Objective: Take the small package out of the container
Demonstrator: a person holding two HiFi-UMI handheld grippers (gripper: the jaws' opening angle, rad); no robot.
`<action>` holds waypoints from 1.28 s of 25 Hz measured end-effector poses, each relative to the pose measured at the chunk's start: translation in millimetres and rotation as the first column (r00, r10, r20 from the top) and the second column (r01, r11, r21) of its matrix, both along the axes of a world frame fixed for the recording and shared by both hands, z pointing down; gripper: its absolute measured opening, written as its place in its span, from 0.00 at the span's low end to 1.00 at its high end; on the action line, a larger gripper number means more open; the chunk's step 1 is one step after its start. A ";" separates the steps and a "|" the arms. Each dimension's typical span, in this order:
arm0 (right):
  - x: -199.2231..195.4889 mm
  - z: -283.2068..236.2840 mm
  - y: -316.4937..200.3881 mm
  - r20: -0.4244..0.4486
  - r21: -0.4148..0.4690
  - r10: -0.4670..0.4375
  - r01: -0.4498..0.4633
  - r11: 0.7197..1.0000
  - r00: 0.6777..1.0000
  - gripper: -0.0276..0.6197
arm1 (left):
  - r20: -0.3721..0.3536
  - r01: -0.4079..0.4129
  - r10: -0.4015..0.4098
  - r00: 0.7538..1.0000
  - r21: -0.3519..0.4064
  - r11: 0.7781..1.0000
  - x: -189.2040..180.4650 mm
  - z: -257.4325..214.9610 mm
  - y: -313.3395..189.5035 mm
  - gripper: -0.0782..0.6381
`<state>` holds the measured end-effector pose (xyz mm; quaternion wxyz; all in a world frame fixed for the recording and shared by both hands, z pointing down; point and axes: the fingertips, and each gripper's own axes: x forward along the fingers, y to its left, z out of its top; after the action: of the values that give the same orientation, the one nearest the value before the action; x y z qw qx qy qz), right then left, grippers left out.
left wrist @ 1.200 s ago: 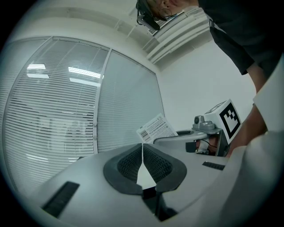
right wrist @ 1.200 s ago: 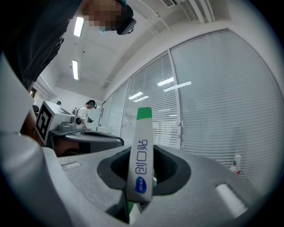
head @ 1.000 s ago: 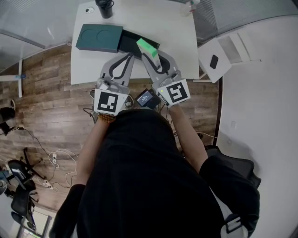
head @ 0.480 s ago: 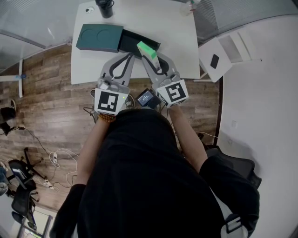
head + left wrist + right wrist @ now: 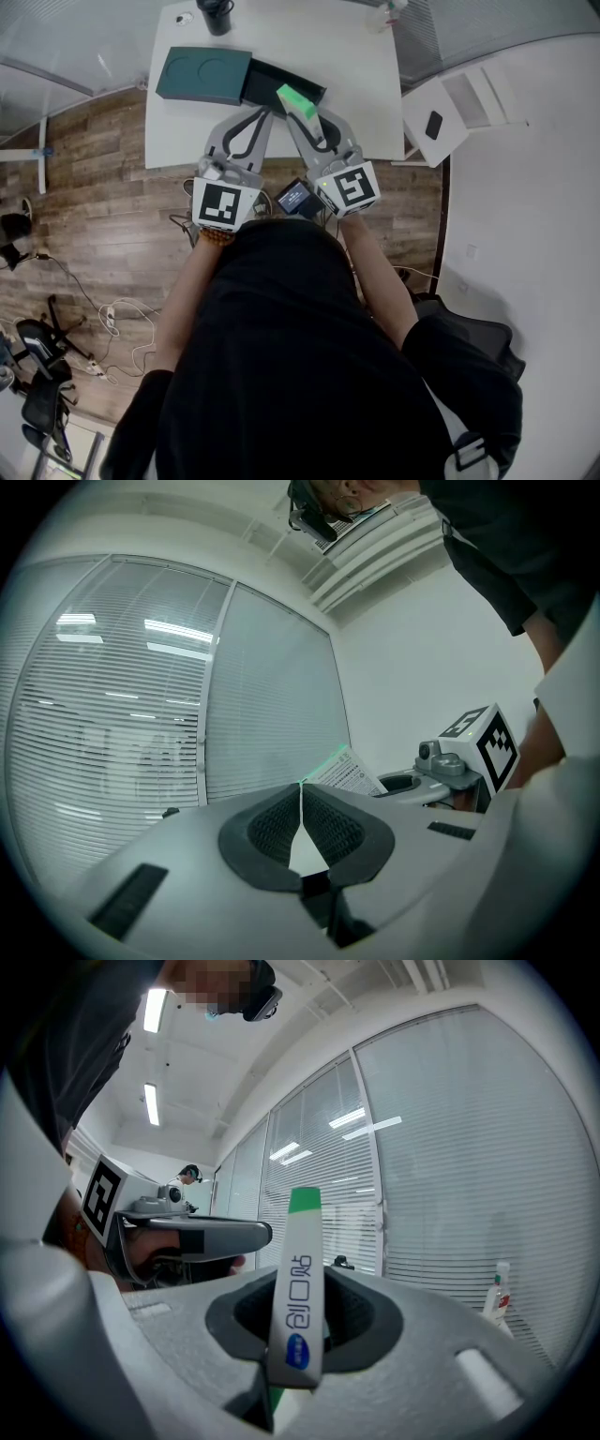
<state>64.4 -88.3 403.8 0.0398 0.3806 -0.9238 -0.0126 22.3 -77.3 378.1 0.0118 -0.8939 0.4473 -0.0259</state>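
The right hand-held gripper (image 5: pixel 297 1316) is clamped on the small package (image 5: pixel 302 1251). Its pads press the two side faces at the near end, and most of the length sticks out ahead of the jaws. It looks like a slim printed carton, white with a green far end. I would judge it light and fairly stiff, though thin enough to dent under a hard squeeze, and its glossy faces could slide between the pads. A hold nearer its middle would probably stop it pivoting (the present grip sits well back, so the free end has leverage).

Its long axis runs roughly along the line the jaws point, with the green end leading away from the person. In the head view it slants toward the upper left. There it overlaps the near edge of the black drawer (image 5: pixel 262 86) that stands pulled out of the dark green container (image 5: pixel 203 77). The right gripper view shows only window blinds behind it, so it seems lifted clear, though its height above the drawer cannot be told.

The container lies on the white tabletop (image 5: pixel 356 56). The left hand-held gripper (image 5: pixel 301 799) is just beside the right one, with its jaws together and nothing between them.
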 end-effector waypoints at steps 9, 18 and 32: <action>-1.5 0.3 0.1 -0.013 0.005 -0.003 0.003 1.000 1.000 0.18 | 0.000 0.008 -0.008 1.000 0.000 1.000 -2.2 -0.2 0.3 0.12; -0.5 1.7 -0.3 -0.025 0.005 0.000 0.000 1.000 1.000 0.18 | 0.002 0.009 -0.009 1.000 -0.003 1.000 -1.0 2.2 0.6 0.12; -0.9 5.1 -0.9 -0.050 0.005 -0.003 0.003 1.000 0.999 0.17 | -0.005 0.010 -0.010 1.000 -0.015 1.000 0.3 3.6 0.3 0.12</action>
<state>63.5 -89.3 408.9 0.0620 0.3789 -0.9230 -0.0246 22.7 -77.1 381.7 0.0040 -0.8918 0.4516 -0.0269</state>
